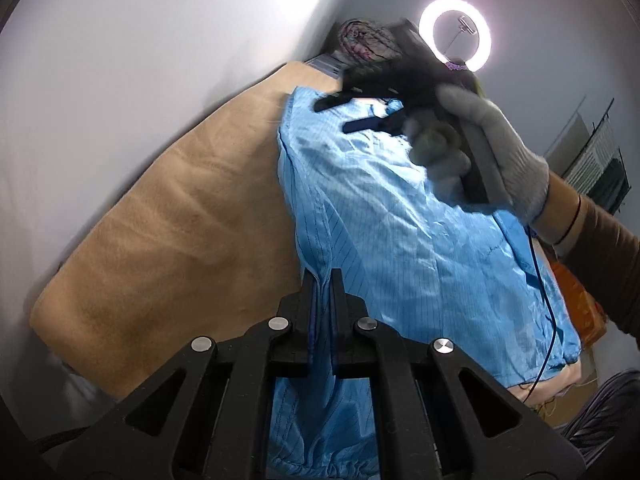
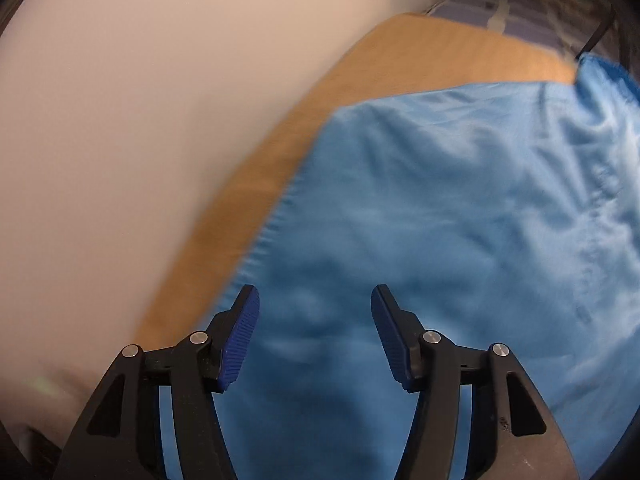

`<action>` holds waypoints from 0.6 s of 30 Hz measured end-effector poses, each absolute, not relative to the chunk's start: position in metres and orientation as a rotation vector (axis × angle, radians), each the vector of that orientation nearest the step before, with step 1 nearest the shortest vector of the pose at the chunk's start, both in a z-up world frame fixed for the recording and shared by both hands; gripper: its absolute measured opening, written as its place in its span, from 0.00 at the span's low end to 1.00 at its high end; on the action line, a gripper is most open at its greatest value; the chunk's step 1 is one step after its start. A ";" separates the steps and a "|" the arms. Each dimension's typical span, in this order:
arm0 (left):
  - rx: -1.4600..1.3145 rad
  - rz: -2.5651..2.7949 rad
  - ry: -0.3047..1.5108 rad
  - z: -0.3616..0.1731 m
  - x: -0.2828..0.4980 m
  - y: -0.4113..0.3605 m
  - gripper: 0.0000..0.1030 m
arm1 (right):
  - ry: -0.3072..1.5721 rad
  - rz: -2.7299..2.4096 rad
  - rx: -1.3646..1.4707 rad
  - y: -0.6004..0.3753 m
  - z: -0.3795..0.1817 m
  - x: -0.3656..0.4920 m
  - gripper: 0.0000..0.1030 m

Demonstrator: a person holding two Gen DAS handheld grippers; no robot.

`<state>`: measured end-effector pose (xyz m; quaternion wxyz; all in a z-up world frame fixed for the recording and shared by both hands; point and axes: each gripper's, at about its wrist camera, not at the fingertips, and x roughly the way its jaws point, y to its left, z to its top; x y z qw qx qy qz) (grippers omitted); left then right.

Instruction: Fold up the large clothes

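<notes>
A large light-blue garment [image 1: 400, 216] with thin dark stripes lies spread over a tan blanket [image 1: 172, 216]. My left gripper [image 1: 323, 276] is shut on a fold at the garment's near left edge, with cloth pinched between its fingers. In the left wrist view my right gripper [image 1: 340, 114] hovers over the garment's far end, held by a grey-gloved hand [image 1: 480, 152], its jaws apart. The right wrist view shows that gripper [image 2: 315, 300] open above the blue cloth [image 2: 440, 220], nothing between its blue pads [image 2: 238, 340].
A white wall [image 1: 140, 60] runs along the left of the blanket. A lit ring lamp [image 1: 456, 40] stands at the far end beside a bundle of patterned cloth [image 1: 368, 40]. A thin blue cable [image 1: 542, 280] hangs over the garment's right side. An orange object [image 1: 576, 292] sits at right.
</notes>
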<state>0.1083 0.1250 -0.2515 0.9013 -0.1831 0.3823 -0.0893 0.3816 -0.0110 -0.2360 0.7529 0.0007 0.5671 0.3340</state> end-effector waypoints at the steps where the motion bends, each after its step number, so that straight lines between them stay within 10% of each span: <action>1: -0.368 -0.186 0.787 -0.250 0.107 0.123 0.02 | 1.242 0.726 -0.013 -0.002 -0.235 0.380 0.56; 11: -0.279 -0.202 0.765 -0.234 0.107 0.107 0.02 | 1.241 0.584 -0.320 0.058 -0.259 0.372 0.52; 15: -0.228 -0.221 0.754 -0.225 0.109 0.092 0.02 | 1.217 0.560 -0.351 0.055 -0.258 0.371 0.06; 18: -0.190 -0.232 0.744 -0.220 0.109 0.081 0.01 | 1.203 0.588 -0.288 0.037 -0.251 0.374 0.02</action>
